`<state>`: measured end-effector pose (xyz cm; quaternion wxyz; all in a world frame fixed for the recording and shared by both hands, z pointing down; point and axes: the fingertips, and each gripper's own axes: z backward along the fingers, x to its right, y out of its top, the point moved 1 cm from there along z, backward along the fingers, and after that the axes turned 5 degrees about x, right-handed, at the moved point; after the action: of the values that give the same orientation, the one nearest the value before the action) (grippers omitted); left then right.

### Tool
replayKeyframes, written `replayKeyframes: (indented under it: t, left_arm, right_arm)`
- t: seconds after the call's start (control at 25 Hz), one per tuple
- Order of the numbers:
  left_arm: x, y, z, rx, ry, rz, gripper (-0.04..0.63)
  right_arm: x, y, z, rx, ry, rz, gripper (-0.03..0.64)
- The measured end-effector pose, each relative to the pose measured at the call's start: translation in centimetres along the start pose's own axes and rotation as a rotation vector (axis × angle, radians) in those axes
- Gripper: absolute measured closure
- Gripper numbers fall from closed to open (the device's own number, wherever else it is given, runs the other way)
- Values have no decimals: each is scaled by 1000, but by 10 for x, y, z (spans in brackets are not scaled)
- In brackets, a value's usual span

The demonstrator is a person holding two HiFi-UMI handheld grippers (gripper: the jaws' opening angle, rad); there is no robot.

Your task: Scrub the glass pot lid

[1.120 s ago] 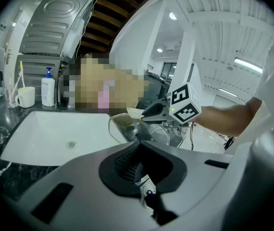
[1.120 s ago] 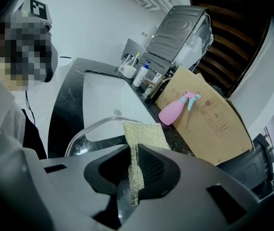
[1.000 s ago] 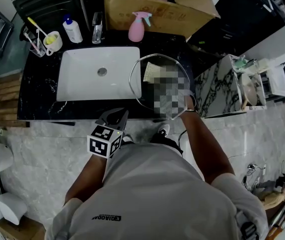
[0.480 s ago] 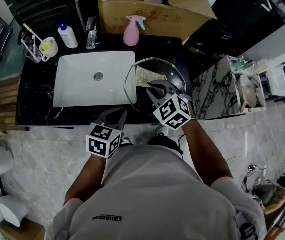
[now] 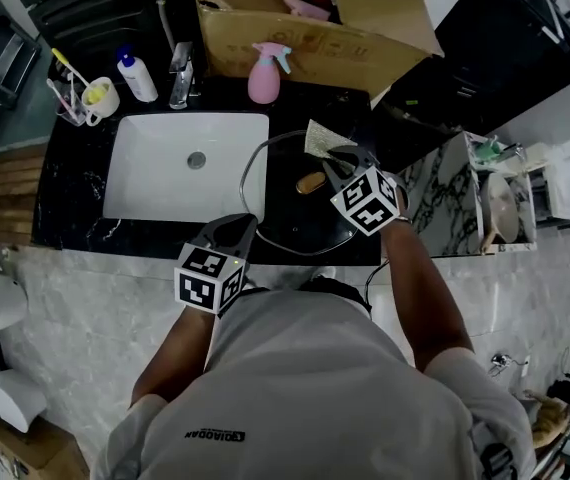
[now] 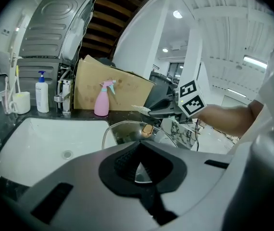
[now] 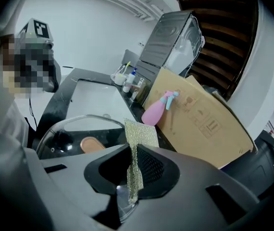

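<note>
A black marble counter (image 5: 75,183) runs across the head view, with an open cardboard box (image 5: 305,28) standing at its back edge and a white rectangular sink (image 5: 165,183) set into its left part. The glass pot lid (image 5: 285,218) lies flat on the counter just right of the sink, its left rim reaching over the sink's right edge. The right gripper (image 5: 330,158) hovers over the lid's far side, near the box, its jaws pinching a scouring pad (image 5: 323,138) that stands up between them in the right gripper view (image 7: 136,143); from the left gripper view the pad looks lifted clear of the glass. The left gripper (image 5: 237,226) hangs at the counter's near edge, just beside the lid's near-left rim, its jaws pressed together with nothing between them. A pink spray bottle (image 5: 263,73) stands in front of the box, a faucet (image 5: 180,73) behind the sink, then a white pump bottle (image 5: 137,76) and a cup of toothbrushes (image 5: 95,96) to the left. A small brown knob (image 5: 311,182) sits at the lid's middle.
</note>
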<state>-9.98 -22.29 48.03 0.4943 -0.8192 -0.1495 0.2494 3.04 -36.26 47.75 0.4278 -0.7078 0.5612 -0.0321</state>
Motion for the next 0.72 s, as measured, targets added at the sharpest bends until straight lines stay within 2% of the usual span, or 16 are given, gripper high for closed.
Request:
replayKeyframes:
  t: [0.32, 0.72]
  left_arm:
    - [1, 7, -22, -3, 82, 31, 583]
    - [0, 5, -31, -7, 156, 78, 583]
  right_arm:
    - [27, -47, -47, -74, 105, 69, 543]
    - [21, -60, -79, -88, 218, 114, 543]
